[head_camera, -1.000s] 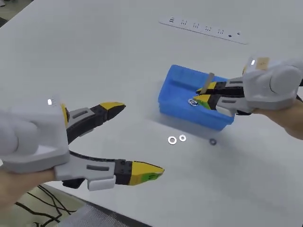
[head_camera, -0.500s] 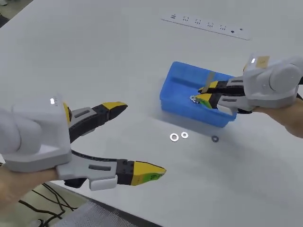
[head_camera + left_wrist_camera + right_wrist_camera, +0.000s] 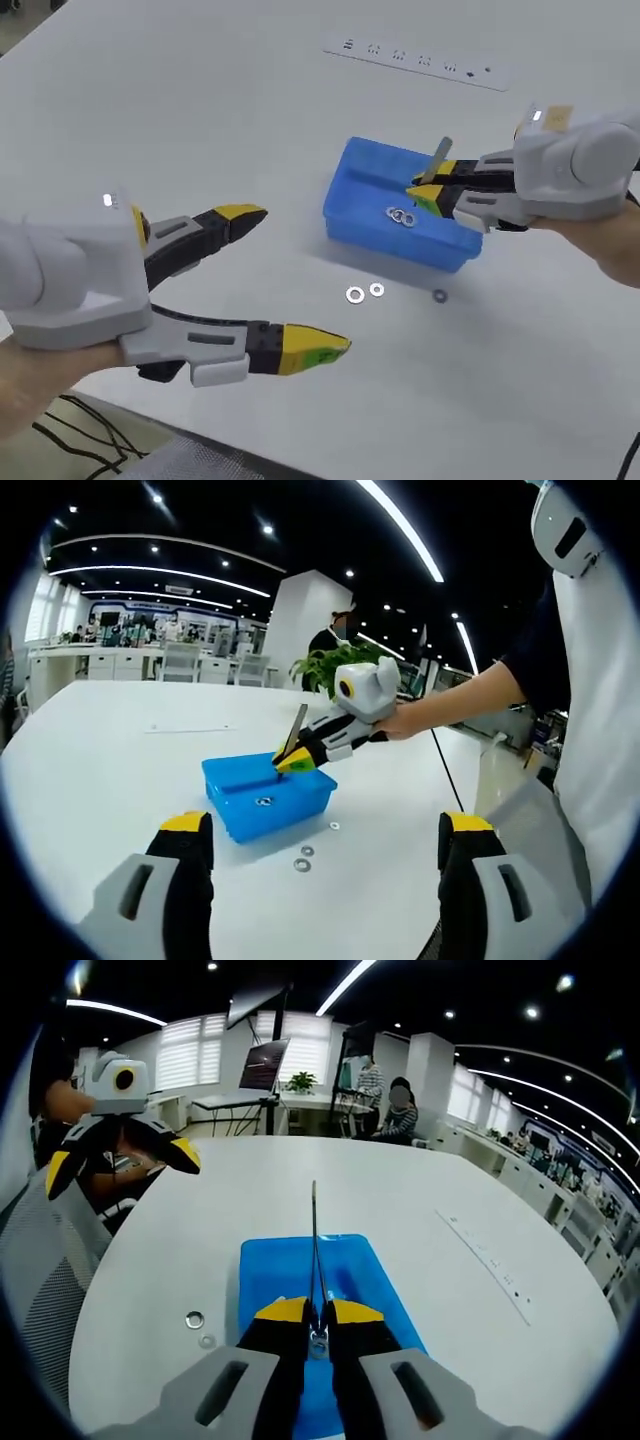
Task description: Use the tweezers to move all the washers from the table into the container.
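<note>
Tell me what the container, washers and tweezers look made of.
The container looks plastic: matte, uniform blue walls. The washers look metal: silvery, glinting; one looks darker. The tweezers seem metal: thin grey blades, too small to be sure.

Head view: from above, looking forward and down at the table (image 3: 200, 100), fairly near.
Left gripper view: low over the table, facing the bin (image 3: 268, 798) from some way off.
Right gripper view: close above the bin, facing along it.
Shared: bin, washers (image 3: 365, 292) beside it.
</note>
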Motion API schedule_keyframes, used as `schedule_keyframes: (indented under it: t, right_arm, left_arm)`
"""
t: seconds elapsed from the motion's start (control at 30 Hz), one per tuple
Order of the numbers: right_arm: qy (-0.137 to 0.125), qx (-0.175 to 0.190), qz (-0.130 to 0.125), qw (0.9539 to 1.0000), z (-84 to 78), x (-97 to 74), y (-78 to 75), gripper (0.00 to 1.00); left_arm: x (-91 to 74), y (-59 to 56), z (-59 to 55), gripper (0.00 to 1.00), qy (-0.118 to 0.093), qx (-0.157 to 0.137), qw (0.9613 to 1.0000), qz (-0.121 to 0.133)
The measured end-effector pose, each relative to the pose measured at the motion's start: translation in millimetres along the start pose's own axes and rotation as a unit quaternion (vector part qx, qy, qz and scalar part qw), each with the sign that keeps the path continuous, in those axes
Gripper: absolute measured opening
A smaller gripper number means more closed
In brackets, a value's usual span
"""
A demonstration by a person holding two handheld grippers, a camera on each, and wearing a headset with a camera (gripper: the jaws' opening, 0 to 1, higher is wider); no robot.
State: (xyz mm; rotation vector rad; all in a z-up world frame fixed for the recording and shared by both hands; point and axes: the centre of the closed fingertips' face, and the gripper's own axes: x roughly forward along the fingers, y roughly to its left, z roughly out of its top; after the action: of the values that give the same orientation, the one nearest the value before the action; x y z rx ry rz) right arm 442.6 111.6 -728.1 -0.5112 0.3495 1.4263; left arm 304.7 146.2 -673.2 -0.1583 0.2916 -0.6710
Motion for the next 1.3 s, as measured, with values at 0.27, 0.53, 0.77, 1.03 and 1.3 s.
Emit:
schedule_keyframes:
  t: [0.27,0.53,0.77,1.03,1.3]
  right_arm:
    - [0.002,-0.012,0.004,0.9999,6.6,-2.3,9.0,0.08]
    - [0.002,-0.015,0.016,0.9998,12.5,-6.8,18.7,0.08]
    - [0.003,-0.023,0.025,0.9994,14.1,-11.9,26.2,0.08]
    - [0.003,-0.04,0.048,0.998,17.7,-15.3,40.6,0.08]
    - [0.006,-0.049,0.062,0.9968,20.4,-12.7,47.4,0.08]
  left_arm:
    - [41.4,19.9,33.5,0.92,0.009,0.054,0.9983,-0.021]
    - [91.0,25.2,58.0,0.72,0.021,0.118,0.9917,-0.048]
    - [109.9,-0.2,60.3,0.47,0.046,0.143,0.9779,-0.145]
    - [110.4,-13.8,62.7,0.28,0.047,0.139,0.9687,-0.2]
    - [104.4,-13.0,65.8,0.17,0.05,0.152,0.9642,-0.212]
